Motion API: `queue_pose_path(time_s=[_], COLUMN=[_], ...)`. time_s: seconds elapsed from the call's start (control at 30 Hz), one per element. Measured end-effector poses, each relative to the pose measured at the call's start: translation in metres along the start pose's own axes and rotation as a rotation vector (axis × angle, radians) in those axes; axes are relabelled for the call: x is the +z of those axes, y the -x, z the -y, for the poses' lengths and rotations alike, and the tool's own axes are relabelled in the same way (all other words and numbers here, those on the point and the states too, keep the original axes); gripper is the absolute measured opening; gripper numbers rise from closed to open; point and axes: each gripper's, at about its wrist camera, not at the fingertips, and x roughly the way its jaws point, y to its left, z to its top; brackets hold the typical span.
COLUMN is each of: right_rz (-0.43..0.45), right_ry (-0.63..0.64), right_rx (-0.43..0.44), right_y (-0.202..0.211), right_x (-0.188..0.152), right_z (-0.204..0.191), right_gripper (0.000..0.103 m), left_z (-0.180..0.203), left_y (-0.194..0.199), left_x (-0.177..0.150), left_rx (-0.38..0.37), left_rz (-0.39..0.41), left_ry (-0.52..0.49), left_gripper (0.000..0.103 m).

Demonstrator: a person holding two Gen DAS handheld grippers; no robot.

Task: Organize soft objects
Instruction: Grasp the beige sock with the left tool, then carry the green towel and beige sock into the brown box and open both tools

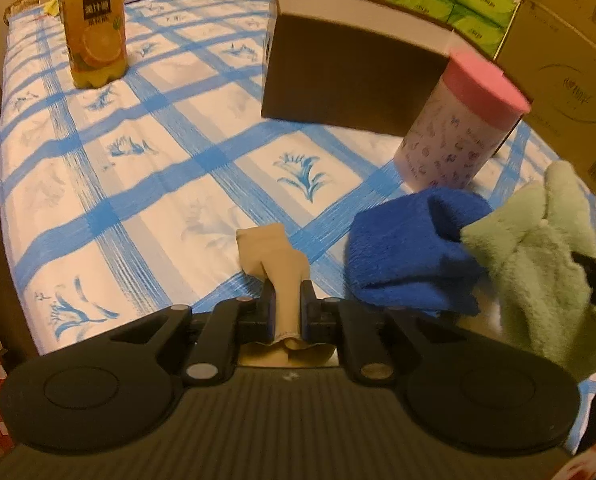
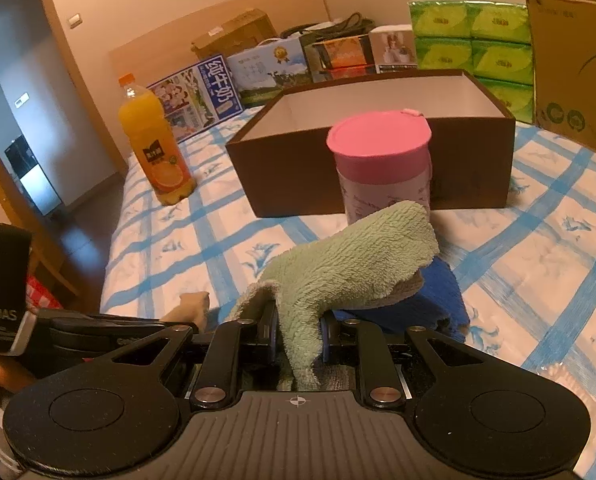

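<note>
My left gripper (image 1: pixel 286 298) is shut on a beige sock (image 1: pixel 276 258) and holds it over the near edge of the bed; the sock's tip also shows in the right wrist view (image 2: pixel 196 304). My right gripper (image 2: pixel 298 320) is shut on a green fluffy cloth (image 2: pixel 350 258), which also shows at the right of the left wrist view (image 1: pixel 538 264). A blue fluffy cloth (image 1: pixel 410 252) lies on the bedsheet under and beside the green one (image 2: pixel 434 300). An open brown box (image 2: pixel 378 152) with a white inside stands behind them (image 1: pixel 350 80).
A pink-lidded canister (image 2: pixel 382 164) stands just in front of the box (image 1: pixel 458 128). An orange juice bottle (image 2: pixel 154 148) stands at the left. Cartons, green tissue packs (image 2: pixel 474 40) and a cardboard box (image 2: pixel 578 48) line the far edge. The bed drops off at the left.
</note>
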Motion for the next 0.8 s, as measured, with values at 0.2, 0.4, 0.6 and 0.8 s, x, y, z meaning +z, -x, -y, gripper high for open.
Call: queue_pose_path(time_s=[0.2, 0.4, 0.6, 0.8], right_rz=[0.012, 0.033, 0.063, 0.095], right_ry=[0.018, 0.054, 0.087, 0.113], right_rx=[0.025, 0.059, 0.076, 0.103], right_y=[0.006, 0.008, 0.002, -0.008], right_x=[0.004, 0.016, 0.034, 0.053], right_z=[-0.01, -0.023, -0.031, -0.04], right_gripper=[0.019, 0.019, 0.019, 0.019], left_z=[-0.001, -0.001, 0.003, 0.008], left_y=[0.029, 0.052, 0.063, 0.067], left_x=[0.009, 0.026, 0.047, 0.07], left_rx=[-0.02, -0.028, -0.037, -0.042], left_rz=[0.065, 0.135, 0.182, 0.223], left_ry=[-0.01, -0.035, -0.065, -0.098], left_gripper=[0.01, 0.01, 0.01, 0.01])
